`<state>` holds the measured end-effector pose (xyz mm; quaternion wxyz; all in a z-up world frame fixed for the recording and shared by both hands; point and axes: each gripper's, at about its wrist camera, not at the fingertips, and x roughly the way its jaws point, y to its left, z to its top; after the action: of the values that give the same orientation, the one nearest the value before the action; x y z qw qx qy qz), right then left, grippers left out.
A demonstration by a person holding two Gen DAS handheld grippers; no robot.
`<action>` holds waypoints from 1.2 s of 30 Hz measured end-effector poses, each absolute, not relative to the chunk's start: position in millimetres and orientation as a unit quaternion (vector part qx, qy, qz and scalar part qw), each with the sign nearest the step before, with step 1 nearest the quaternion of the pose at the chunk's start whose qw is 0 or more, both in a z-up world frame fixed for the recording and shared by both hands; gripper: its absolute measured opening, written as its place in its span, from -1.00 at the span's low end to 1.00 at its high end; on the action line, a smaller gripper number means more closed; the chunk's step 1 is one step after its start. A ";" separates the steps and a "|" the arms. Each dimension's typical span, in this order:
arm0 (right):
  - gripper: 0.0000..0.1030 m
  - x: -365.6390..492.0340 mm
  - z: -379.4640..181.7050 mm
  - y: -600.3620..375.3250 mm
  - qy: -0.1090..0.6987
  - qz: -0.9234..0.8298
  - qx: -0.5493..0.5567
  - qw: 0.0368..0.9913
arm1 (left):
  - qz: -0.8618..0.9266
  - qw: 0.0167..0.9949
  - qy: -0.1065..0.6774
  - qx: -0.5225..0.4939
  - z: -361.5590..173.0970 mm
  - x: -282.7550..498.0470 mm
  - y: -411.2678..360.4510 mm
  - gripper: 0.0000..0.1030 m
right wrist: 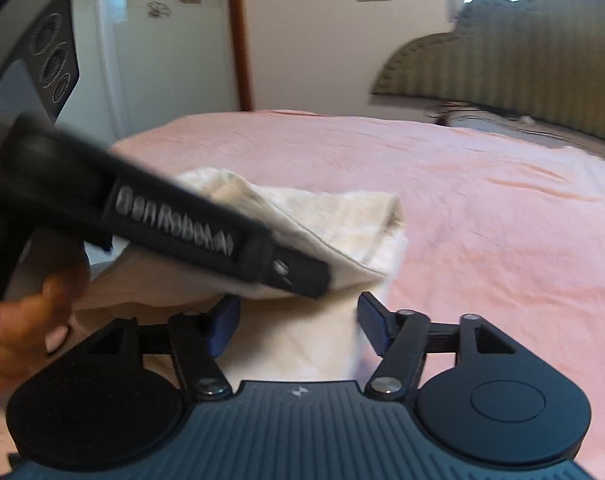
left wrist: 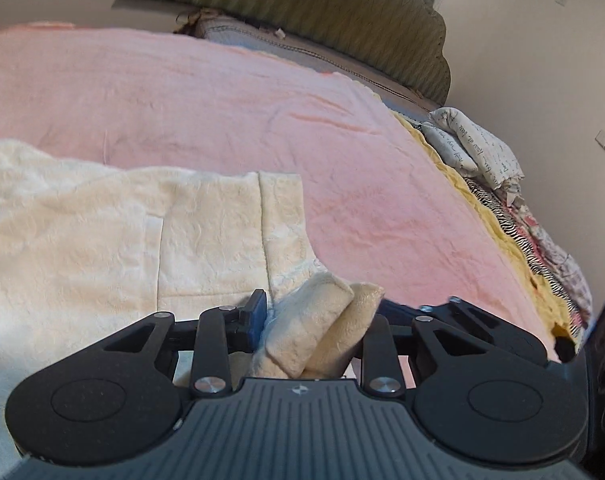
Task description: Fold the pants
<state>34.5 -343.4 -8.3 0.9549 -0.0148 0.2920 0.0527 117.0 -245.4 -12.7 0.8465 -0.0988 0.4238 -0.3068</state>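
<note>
Cream textured pants lie on a pink bedspread. My left gripper is shut on a bunched fold of the pants, which fills the gap between its blue pads. In the right wrist view the left gripper body crosses from the left, blurred, and holds the pants lifted above the bed. My right gripper is open, its blue pads either side of a hanging cream panel, not touching it.
A padded olive headboard stands at the far end. A pile of printed clothes lies along the bed's right edge. A wall and a brown door frame lie beyond the bed. A hand grips the left handle.
</note>
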 end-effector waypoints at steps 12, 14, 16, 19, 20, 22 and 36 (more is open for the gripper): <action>0.49 26.2 -9.9 -317.3 0.276 0.028 -0.042 0.960 | -0.366 0.807 0.428 -0.176 -7.7 137.9 -226.7 0.07; 0.49 22.4 -12.8 -314.1 0.282 0.045 -0.023 0.958 | -0.361 0.814 0.424 -0.166 -6.9 137.4 -228.5 0.07; 0.49 17.7 -16.5 -313.5 0.289 0.058 -0.005 0.955 | -0.368 0.807 0.428 -0.175 -7.6 137.3 -226.0 0.07; 0.49 7.8 -17.8 -311.9 0.288 0.080 0.006 0.954 | -0.364 0.804 0.431 -0.189 -1.4 139.5 -215.4 0.07; 0.49 5.7 -17.5 -311.9 0.288 0.090 0.011 0.953 | -0.362 0.805 0.429 -0.193 2.9 139.7 -209.3 0.07; 0.49 1.7 -16.2 -312.6 0.285 0.110 0.027 0.952 | -0.356 0.815 0.415 -0.191 16.5 136.6 -190.2 0.11; -0.30 20.6 -41.0 -360.0 0.284 0.109 0.366 0.880 | -0.224 0.917 0.330 -0.021 33.6 66.2 -51.1 0.38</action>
<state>20.6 -360.0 -41.0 0.8797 0.3658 0.2838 0.1085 66.2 -51.1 33.6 0.9166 -0.0212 0.3305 -0.2241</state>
